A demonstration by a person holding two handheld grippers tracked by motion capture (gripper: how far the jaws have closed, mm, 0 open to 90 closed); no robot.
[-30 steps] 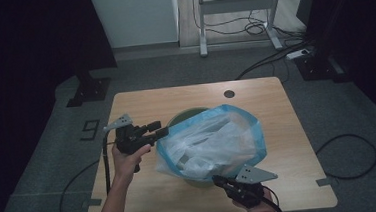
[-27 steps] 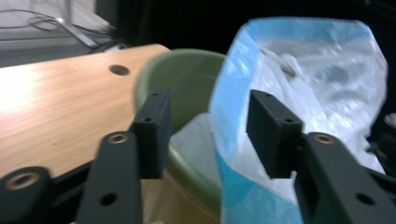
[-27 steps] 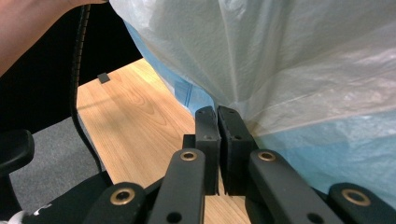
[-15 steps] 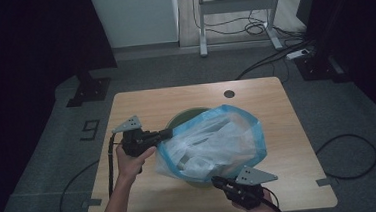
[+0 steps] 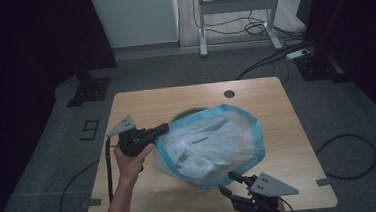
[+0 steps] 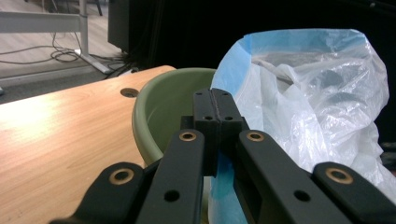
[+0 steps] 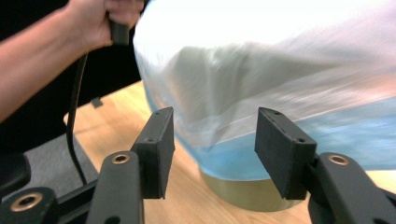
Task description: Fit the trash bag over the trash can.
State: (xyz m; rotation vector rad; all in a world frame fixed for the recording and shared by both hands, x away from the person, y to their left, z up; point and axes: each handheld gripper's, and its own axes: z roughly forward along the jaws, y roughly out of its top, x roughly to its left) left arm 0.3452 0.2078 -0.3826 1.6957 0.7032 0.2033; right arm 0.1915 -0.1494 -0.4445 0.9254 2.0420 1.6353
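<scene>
Blue bag rim [image 5: 160, 149] pinched by left tongs [image 5: 160, 130]; right tongs [image 5: 230, 181] apart, just opened.

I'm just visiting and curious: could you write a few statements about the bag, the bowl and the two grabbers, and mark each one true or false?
1. The left gripper is shut on the plastic bag's blue edge. True.
2. The right gripper clamps the bag. False: its jaws have just been opening and stand apart, gripping nothing.
3. The bowl is red. False: it is green.
4. The bag sits in the bowl on a wooden table. True.
</scene>
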